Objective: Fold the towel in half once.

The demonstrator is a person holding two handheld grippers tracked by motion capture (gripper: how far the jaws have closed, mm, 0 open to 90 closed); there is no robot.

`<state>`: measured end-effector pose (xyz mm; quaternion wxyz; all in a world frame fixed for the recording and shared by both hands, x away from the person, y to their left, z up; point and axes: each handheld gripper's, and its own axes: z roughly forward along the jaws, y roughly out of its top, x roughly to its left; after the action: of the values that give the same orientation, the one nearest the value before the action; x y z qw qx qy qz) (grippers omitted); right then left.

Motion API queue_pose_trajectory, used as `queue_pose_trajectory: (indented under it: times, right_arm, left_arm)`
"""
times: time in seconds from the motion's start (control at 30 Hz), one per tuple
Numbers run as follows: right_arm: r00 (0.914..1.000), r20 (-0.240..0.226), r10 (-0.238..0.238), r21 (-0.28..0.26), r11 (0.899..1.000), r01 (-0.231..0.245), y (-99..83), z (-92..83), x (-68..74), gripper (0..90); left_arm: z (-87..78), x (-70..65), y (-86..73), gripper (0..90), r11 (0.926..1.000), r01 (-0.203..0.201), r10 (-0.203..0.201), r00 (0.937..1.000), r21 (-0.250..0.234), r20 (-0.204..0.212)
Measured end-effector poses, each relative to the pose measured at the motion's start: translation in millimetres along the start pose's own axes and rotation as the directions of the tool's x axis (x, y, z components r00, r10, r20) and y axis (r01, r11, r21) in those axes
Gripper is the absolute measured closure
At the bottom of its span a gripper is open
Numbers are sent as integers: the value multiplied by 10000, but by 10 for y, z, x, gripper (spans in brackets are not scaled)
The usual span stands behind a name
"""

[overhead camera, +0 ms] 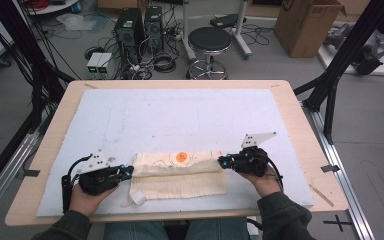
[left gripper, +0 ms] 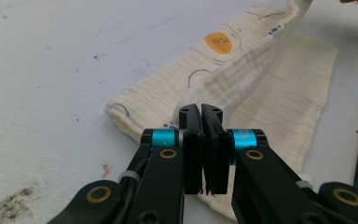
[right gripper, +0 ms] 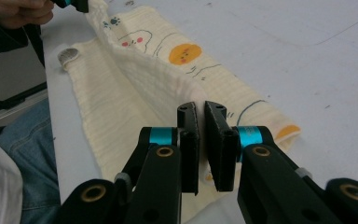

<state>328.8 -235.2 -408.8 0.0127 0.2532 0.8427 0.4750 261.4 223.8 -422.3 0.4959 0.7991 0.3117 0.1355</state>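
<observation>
Both grippers are on the cloth (overhead camera: 179, 175) at the near edge of the table (overhead camera: 300, 125), the left gripper (left gripper: 200, 114) with jaws pressed together on one end of a raised fold and the right gripper (right gripper: 201, 112) pinching the other end, jaws nearly closed on the fabric. The risk, I'd say, is that thin weave slipping out of either pinch if the hands pull apart too hard, so the fold would sag crooked. No brand or writing reads anywhere, just printed orange faces

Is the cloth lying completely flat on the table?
No: both grippers pinch the cloth and lift its edge into a raised fold.
</observation>
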Motion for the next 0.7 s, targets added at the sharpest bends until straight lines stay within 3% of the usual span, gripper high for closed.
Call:
queue_pose_trajectory:
  times: [0.5,0.6,0.7]
  right_arm:
    - [9998,-183,72,290,9996,-66,-143,22,89,833]
    - [9997,-245,53,328,9995,-45,-163,14,121,812]
    - [9990,-452,-29,253,9997,40,-179,-17,155,733]
  left_arm:
    - [-42,-81,-90,863,9995,-116,104,9992,292,387]
    - [-73,-90,-92,793,9998,-80,67,9978,198,666]
    - [-120,-103,-76,722,9999,-35,46,9965,-126,830]
